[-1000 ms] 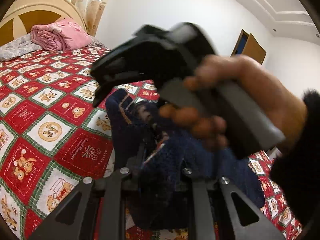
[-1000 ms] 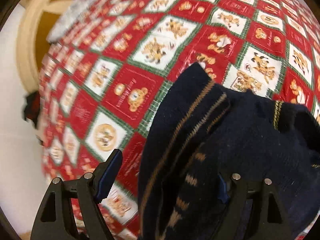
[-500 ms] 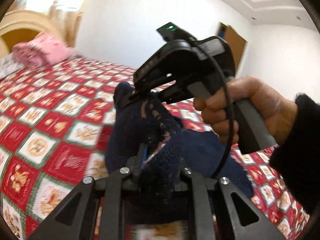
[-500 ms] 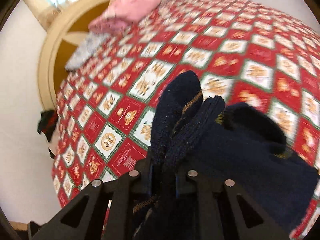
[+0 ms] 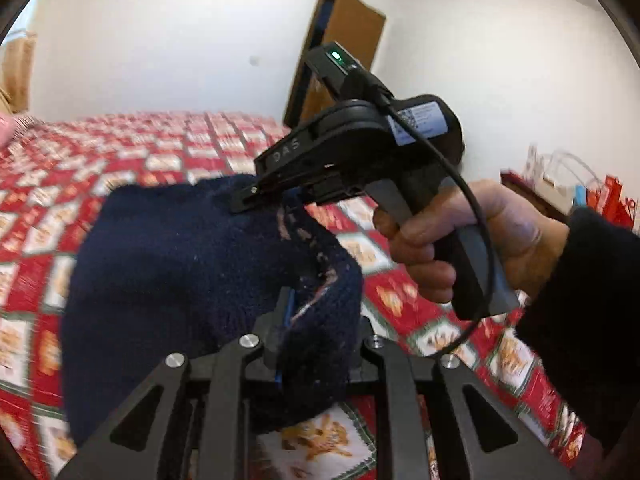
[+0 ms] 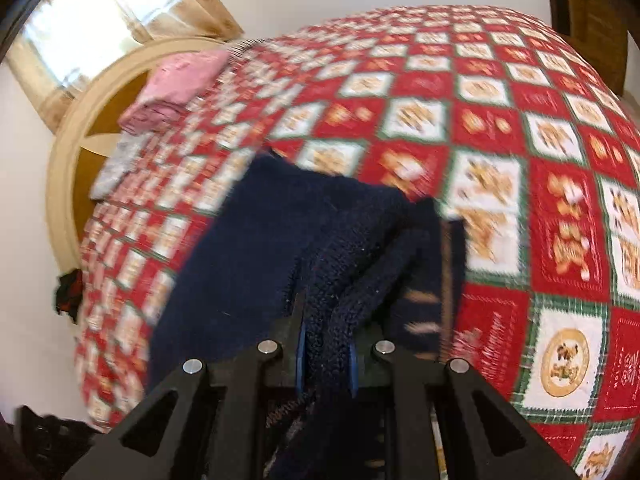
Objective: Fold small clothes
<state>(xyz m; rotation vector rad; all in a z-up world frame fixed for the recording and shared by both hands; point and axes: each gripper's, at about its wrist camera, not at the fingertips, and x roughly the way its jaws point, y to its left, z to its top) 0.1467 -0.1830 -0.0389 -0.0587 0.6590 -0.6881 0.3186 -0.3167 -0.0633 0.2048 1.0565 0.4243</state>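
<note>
A small dark navy knit garment [image 5: 172, 272] with tan stripes hangs above the red patterned bed. My left gripper [image 5: 316, 320] is shut on a bunched edge of it. In the left wrist view my right gripper [image 5: 256, 196] comes in from the right, held by a hand, and is shut on the garment's upper edge. In the right wrist view the right gripper [image 6: 324, 340] is shut on a thick fold of the navy garment [image 6: 280, 240], which drapes forward over the bed.
The bed is covered with a red, white and green bear quilt [image 6: 500, 152]. Folded pink bedding [image 6: 176, 84] lies by the wooden headboard [image 6: 68, 148]. A brown door [image 5: 340, 68] and bags [image 5: 580, 188] stand beyond the bed.
My right gripper has shut on the garment; it was open one second ago. Both grippers have lifted the garment and swung toward the foot of the bed.
</note>
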